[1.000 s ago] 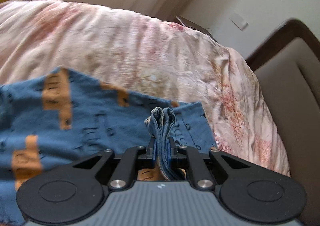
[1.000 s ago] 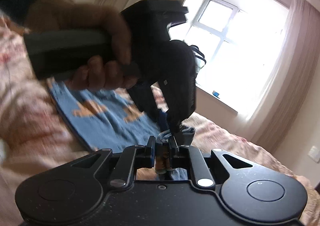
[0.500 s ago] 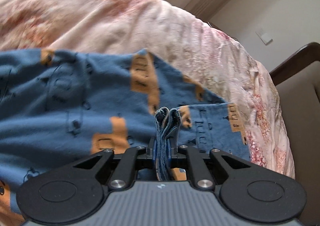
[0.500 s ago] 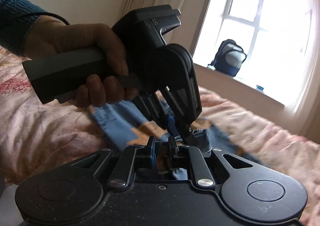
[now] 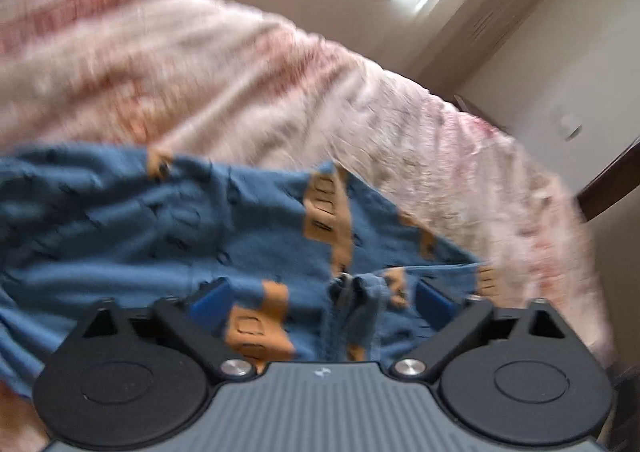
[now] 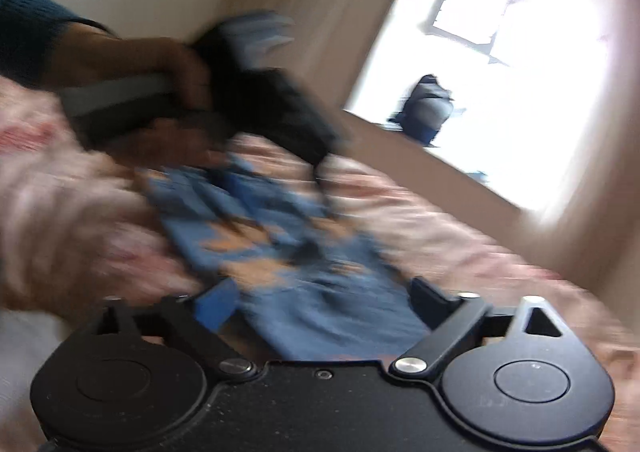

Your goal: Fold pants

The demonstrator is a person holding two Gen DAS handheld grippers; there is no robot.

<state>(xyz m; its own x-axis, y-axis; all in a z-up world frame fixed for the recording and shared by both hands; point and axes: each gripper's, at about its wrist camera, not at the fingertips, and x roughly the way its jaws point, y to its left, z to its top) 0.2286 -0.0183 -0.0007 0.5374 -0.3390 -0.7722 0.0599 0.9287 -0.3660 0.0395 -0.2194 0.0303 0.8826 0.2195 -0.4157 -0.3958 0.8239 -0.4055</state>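
Left hand-held gripper (image 5: 320, 296) now spread wide: its jaws have just been opening, and the bunched blue edge it was pinching half a second ago sits loose between the blue pads, touching neither as far as the blur lets me tell. Pants (image 5: 168, 219), blue with orange patches, lie spread on the bed (image 5: 248, 63) over the pink floral cover, reaching toward the bed's right edge; the released fold of cloth (image 5: 360, 292) stands up in a small ridge just ahead of the housing. Right hand-held gripper (image 6: 324, 300) same story: jaws have just been opening and stand wide, where a half second back they were clamped on a pinch of the fabric; blue cloth (image 6: 332, 312) lies slack between the pads. In the right wrist view the person's hand (image 6: 168, 91) with its teal sleeve holds the left tool above the far part of the pants, heavily motion-blurred. Judgement: both grips let go together, so this fold has been laid down. Next likely a regrasp for another fold or a smoothing pass; the ridge may need flattening.
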